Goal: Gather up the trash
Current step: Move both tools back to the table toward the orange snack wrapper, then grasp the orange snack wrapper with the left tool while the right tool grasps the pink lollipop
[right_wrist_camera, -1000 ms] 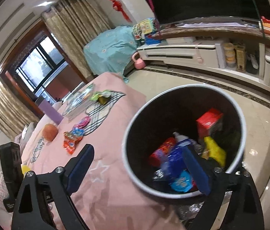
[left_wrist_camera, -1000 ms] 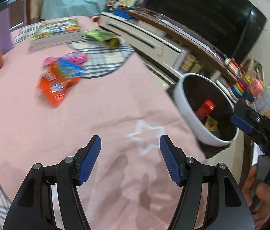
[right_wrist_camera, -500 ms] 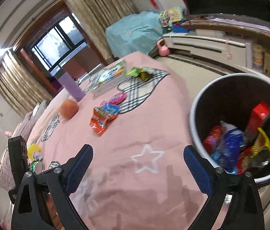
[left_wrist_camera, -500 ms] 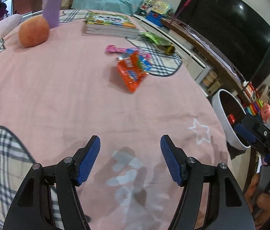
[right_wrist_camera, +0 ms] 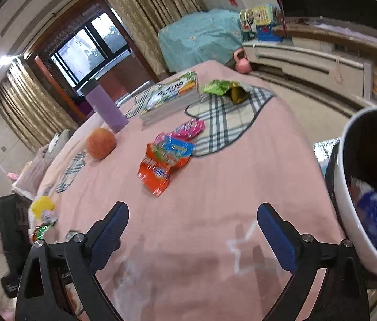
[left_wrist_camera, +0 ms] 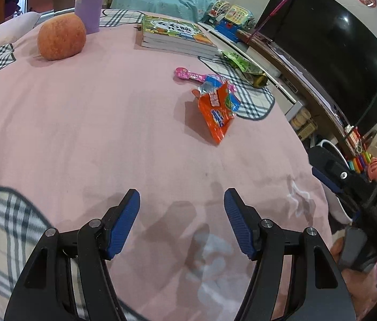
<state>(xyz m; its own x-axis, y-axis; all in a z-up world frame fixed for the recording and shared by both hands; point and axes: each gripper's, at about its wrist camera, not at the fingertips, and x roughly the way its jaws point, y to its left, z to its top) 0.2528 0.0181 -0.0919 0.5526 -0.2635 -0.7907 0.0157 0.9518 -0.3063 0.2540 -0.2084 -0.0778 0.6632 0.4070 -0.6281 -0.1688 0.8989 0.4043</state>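
Both the left tool [left_wrist_camera: 181, 224] and right tool [right_wrist_camera: 192, 236] gape empty above the pink cloth [left_wrist_camera: 108, 133].

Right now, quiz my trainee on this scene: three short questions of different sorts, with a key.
1. True or false: the left tongs are shut on the orange wrapper.
2. Multiple choice: the green wrapper lies on A) the stack of books, B) a plaid patch, C) the floor.
3. Fill in: the trash bin stands beside the pink cloth, nearer the ____ tongs.

Key: 1 false; 2 B; 3 right.
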